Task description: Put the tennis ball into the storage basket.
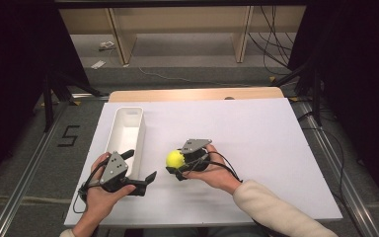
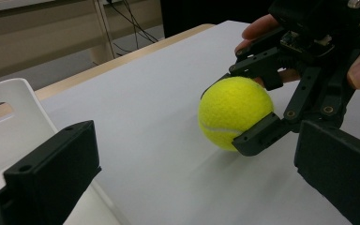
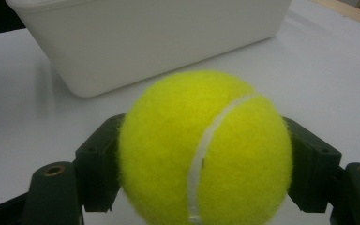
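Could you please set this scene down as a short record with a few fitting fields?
setting: white table with a wooden strip along its far edge
held thing: yellow tennis ball
right gripper: jaws closed on the tennis ball from both sides
left gripper: jaws wide apart, holding nothing, close to the near end of the bin
container: white bin, long and open-topped, to the left of the ball; nothing visible inside
ball contact with table: at or just above the surface; cannot tell which
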`<action>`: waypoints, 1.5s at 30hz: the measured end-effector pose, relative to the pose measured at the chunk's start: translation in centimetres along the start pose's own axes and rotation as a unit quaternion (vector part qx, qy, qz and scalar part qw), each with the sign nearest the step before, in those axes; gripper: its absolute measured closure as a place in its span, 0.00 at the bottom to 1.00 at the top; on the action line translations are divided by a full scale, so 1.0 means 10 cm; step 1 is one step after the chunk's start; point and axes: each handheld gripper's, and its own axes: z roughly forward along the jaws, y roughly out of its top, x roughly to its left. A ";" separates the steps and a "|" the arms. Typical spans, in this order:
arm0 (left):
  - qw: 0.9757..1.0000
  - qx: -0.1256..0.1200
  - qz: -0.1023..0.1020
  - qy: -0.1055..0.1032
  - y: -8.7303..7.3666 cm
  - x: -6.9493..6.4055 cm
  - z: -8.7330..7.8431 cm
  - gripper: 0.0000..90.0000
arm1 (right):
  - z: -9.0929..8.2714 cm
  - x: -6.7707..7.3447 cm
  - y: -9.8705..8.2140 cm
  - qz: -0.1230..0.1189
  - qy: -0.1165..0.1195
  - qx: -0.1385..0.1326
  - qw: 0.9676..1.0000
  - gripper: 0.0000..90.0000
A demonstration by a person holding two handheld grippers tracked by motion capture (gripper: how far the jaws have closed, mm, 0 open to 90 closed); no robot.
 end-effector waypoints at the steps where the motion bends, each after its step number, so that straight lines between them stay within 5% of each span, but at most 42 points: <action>1: 1.000 0.000 0.000 0.000 0.00 0.00 0.00 0.00 | 0.00 0.00 0.00 0.000 0.000 0.000 1.000 0.29; 45: 1.000 -0.001 0.001 0.003 0.00 0.00 -0.01 0.00 | 0.00 -0.03 0.24 -0.004 -0.009 -0.026 1.000 0.29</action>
